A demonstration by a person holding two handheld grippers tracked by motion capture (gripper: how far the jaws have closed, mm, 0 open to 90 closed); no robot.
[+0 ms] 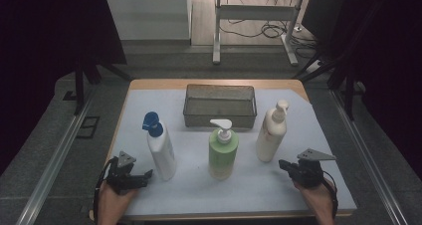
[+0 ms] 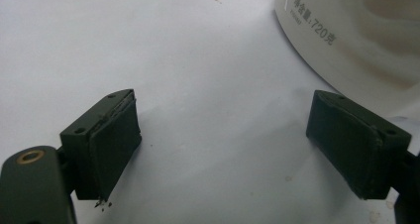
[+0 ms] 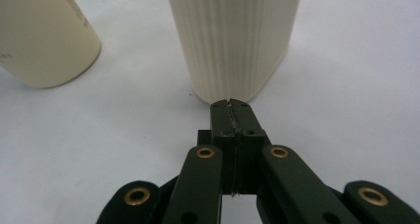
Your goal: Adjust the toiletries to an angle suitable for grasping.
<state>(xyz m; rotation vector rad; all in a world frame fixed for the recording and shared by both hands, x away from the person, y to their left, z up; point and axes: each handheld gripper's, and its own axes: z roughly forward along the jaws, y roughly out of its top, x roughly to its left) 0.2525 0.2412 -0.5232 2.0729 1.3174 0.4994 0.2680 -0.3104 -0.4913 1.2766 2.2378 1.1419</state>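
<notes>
Jaws of the right gripper (image 3: 233, 105) are pressed flat together with nothing between them, their tips just short of the foot of the ribbed cream bottle (image 3: 235, 40) that rises at the top centre of the right gripper view. In the high view this gripper (image 1: 284, 164) sits at the lower right, low over the white mat (image 1: 298, 185), aimed toward that same bottle (image 1: 271, 133), which stands upright just up and left of it. With the jaws together it cannot take the bottle as it is; it would have to spread them first, so this reads as a resting or aiming pose, not a grasp.

The left gripper (image 2: 223, 149) has its jaws wide apart and empty, bare mat between them, and the rounded base of the white bottle with a blue pump (image 2: 356, 40) fills the upper right corner of its view, close to the right-hand jaw but not touching. In the high view the gripper (image 1: 148, 174) lies at the lower left, just beside that bottle (image 1: 161, 150) – spread as if ready to close around it.

Between the two stands the green bottle (image 1: 223, 153), bottom centre, apart from both. Behind all three, at upper centre, a wire mesh basket (image 1: 219, 116) lies empty, a likely destination for the bottles
</notes>
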